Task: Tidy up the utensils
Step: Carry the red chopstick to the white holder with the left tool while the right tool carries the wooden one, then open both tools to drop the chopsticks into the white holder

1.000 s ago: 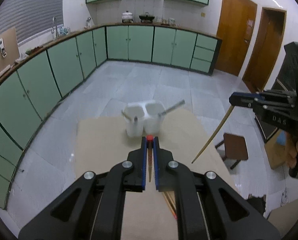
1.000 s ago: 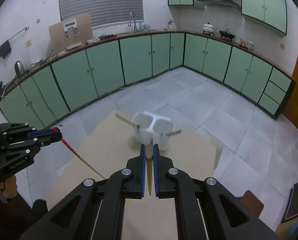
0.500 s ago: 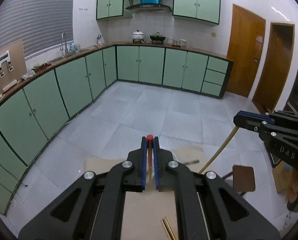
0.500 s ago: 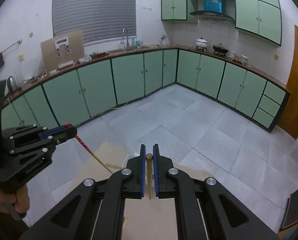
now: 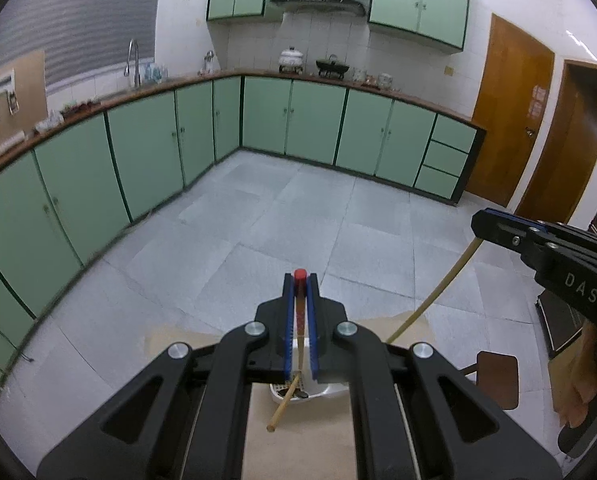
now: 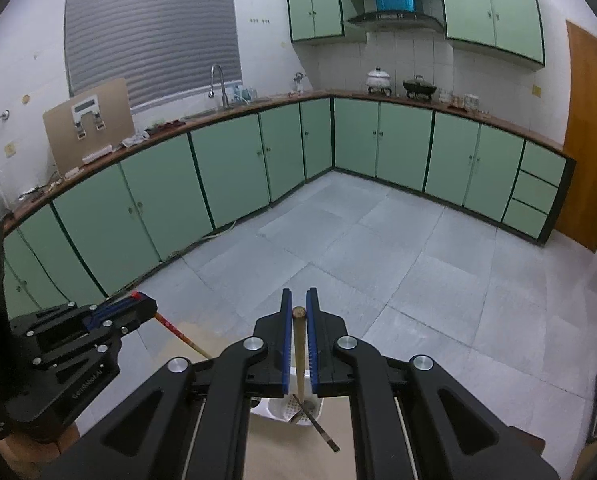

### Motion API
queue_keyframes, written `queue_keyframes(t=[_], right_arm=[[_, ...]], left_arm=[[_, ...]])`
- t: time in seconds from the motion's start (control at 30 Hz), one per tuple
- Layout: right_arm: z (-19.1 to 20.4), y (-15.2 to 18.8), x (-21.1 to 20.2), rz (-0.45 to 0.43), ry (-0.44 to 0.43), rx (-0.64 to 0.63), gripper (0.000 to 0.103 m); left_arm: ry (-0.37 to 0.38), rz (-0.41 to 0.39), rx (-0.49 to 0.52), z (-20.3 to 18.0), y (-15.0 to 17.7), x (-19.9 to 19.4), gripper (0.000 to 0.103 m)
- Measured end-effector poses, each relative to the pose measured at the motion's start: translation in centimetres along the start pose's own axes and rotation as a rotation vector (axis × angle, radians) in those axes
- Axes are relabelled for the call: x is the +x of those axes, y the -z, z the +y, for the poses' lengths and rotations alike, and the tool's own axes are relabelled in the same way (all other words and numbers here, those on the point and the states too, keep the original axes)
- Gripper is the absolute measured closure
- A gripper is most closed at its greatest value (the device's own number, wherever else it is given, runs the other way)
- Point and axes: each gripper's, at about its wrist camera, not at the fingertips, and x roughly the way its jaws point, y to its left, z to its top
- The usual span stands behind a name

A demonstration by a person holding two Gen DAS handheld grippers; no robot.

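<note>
Since the earlier frame, both tools have carried forward: the white utensil holder [image 5: 318, 390] is now sitting under their fingers at the bench's [image 5: 298, 440] far edge, open floor beyond. The left tool [image 5: 299, 292] is gripping a red-tipped chopstick [image 5: 299, 312]; the right tool [image 6: 299, 312] is pinching a plain wooden chopstick [image 6: 299, 344].

The white letters "DAS" are read on the side of the black right gripper [image 5: 494, 226]. Other lettering is too blurred to be read.
</note>
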Motion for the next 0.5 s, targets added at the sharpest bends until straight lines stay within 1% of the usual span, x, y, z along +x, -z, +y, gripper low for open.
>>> queue_keyframes(t=[0.1,0.17,0.23,0.27,0.3,0.37,0.4,0.43,0.47,0.5], right_arm=[[-0.6,1.8,2.8,0.042,-0.005,0.014,0.096],[-0.9,2.9,3.9,0.063,-0.010,0.023,0.096],[-1.6,4.2,5.0,0.086,-0.020,0.040,0.093],[-1.9,4.5,5.2,0.090,-0.016,0.045,0.087],[-2.2,4.8,5.0,0.087,-0.014,0.047,0.084],[-2.9,5.0,4.1,0.074,-0.019,0.058,0.084],[-2.9,5.1,3.5,0.062,-0.018,0.059,0.083],[-3.3,5.2,2.6,0.047,-0.018,0.061,0.082],[-3.6,5.4,1.4,0.026,-0.022,0.066,0.080],[-3.8,5.8,-0.2,0.003,-0.032,0.066,0.078]], left_arm=[[-0.002,0.041,-0.008,0.9,1.6,3.1,0.098],[-0.011,0.058,-0.012,1.6,2.4,4.3,0.097],[-0.018,0.077,-0.014,2.2,3.3,5.0,0.095],[-0.029,0.082,-0.014,2.5,3.7,5.3,0.091],[-0.034,0.085,-0.019,2.8,3.9,5.2,0.081],[-0.045,0.067,-0.026,3.4,3.8,4.3,0.070],[-0.046,0.046,-0.024,3.7,3.7,3.2,0.066],[-0.048,0.032,-0.021,3.8,3.7,2.3,0.065],[-0.051,0.015,-0.016,4.0,3.7,1.2,0.060],[-0.052,-0.005,-0.010,4.1,3.8,0.0,0.052]])
